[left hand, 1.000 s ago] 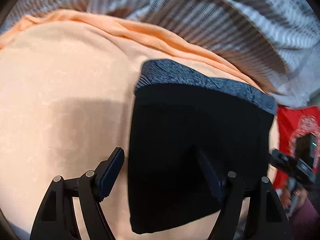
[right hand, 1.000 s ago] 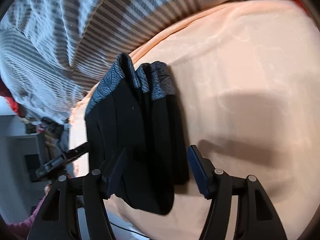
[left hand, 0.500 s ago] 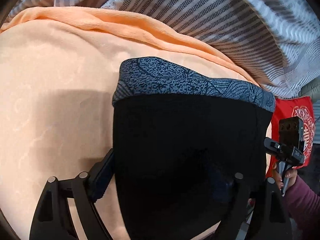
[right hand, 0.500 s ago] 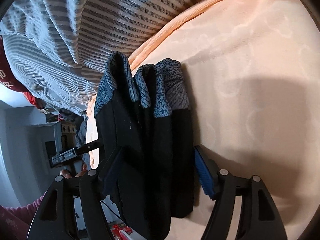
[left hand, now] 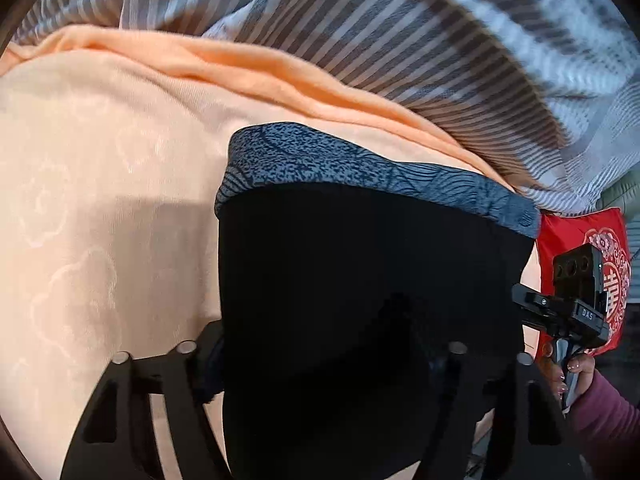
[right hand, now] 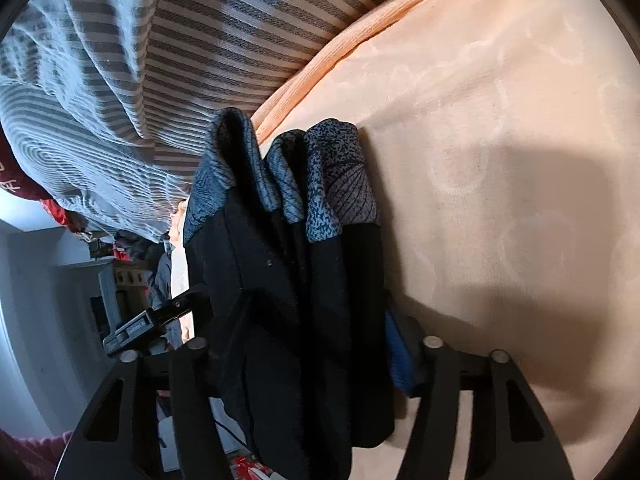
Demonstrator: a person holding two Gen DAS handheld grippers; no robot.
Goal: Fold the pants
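I have the folded black pants (left hand: 360,300) on the peach bedsheet (left hand: 100,200), and my left gripper (left hand: 332,364) and right gripper (right hand: 316,340) have just been closing, each squeezing one end of the bundle. If I let go unevenly, I think the layers could slide apart and the fold could fall open

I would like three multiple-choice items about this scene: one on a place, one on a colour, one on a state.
1. The folded black pants lie on:
A. a peach bedsheet
B. a wooden floor
C. a glass table

2. The waistband of the pants is:
A. plain white
B. blue-grey patterned
C. bright yellow

3. The pants are:
A. spread flat at full length
B. folded into stacked layers
C. hanging on a hook

Key: 1 A, peach sheet surrounds them; 2 B, speckled blue-grey band; 3 B, several waistband layers show side by side.
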